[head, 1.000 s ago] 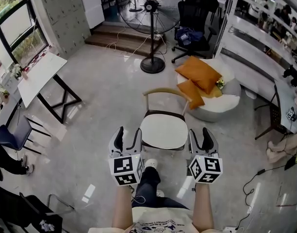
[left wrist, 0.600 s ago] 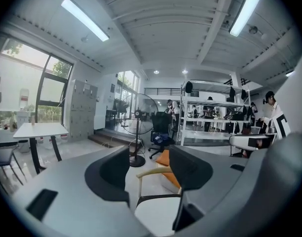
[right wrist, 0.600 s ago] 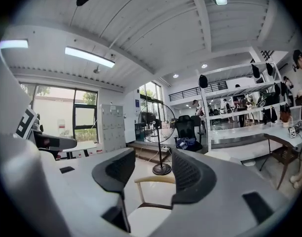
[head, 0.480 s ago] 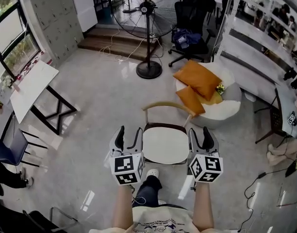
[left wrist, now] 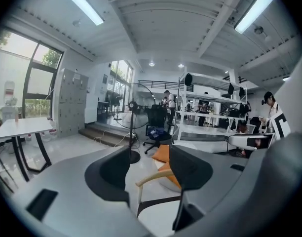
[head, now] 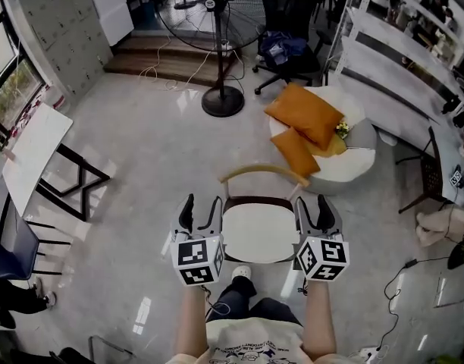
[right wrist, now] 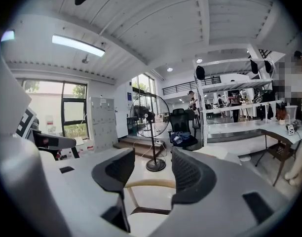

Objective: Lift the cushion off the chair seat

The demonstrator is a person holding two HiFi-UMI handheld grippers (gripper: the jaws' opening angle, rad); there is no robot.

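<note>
A white cushion (head: 258,232) lies on the seat of a chair with a curved wooden backrest (head: 262,173), right in front of me. My left gripper (head: 201,209) hovers open at the seat's left edge, apart from the cushion. At the right edge my right gripper (head: 313,209) is open too, with nothing between its fingers. The left gripper view looks past the open left gripper (left wrist: 150,169) at the backrest (left wrist: 153,177) and a strip of the cushion (left wrist: 158,218). Between the jaws of the right gripper (right wrist: 148,174) the backrest (right wrist: 146,184) and the cushion (right wrist: 141,223) show as well.
Behind the chair a round white pouf (head: 353,169) carries two orange cushions (head: 308,116). A standing fan (head: 221,101) and a black office chair (head: 293,14) are farther back. A white trestle table (head: 31,154) is at the left. Cables lie on the floor at the right.
I have walked forward, so the chair has come closer and both grippers now flank its seat. Both pairs of jaws stay as wide as before.
</note>
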